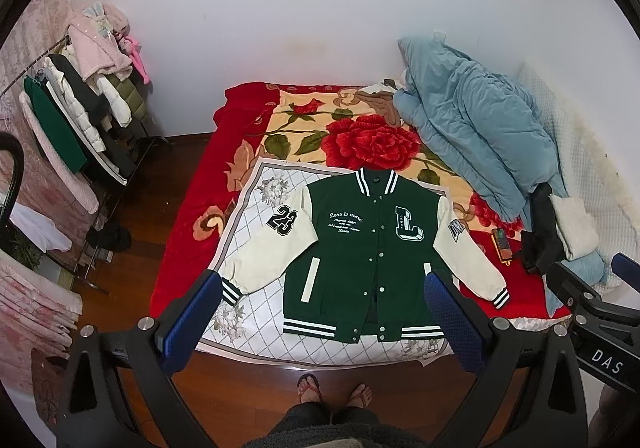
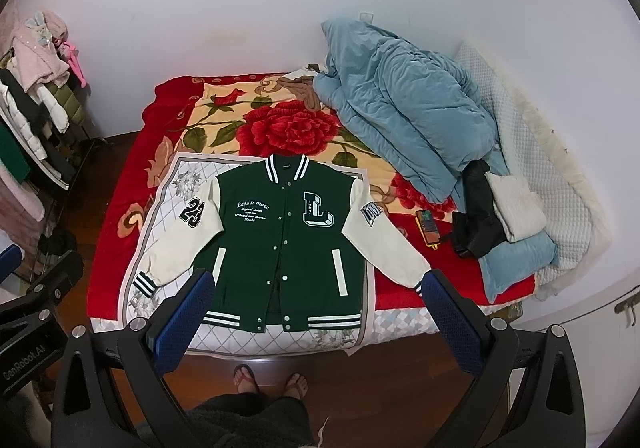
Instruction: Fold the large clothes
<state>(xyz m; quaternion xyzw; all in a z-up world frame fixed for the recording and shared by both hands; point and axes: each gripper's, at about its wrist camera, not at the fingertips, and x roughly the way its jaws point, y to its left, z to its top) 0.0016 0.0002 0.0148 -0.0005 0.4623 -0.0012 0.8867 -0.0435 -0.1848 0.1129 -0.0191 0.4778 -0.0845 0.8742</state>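
A green varsity jacket (image 1: 360,248) with cream sleeves lies flat, front up and snapped shut, on a white quilted cloth (image 1: 248,208) at the bed's near end. It also shows in the right wrist view (image 2: 280,244), with both sleeves spread outward. My left gripper (image 1: 324,288) is open and empty, held above the bed's near edge in front of the jacket. My right gripper (image 2: 320,288) is open and empty too, at a similar height. Each gripper's body shows at the edge of the other's view.
A blue duvet (image 1: 472,140) is heaped at the bed's far right, with dark and white folded clothes (image 1: 560,232) and a phone (image 1: 502,244) beside it. A clothes rack (image 1: 80,120) stands on the left. The person's feet (image 1: 332,392) stand on the wooden floor.
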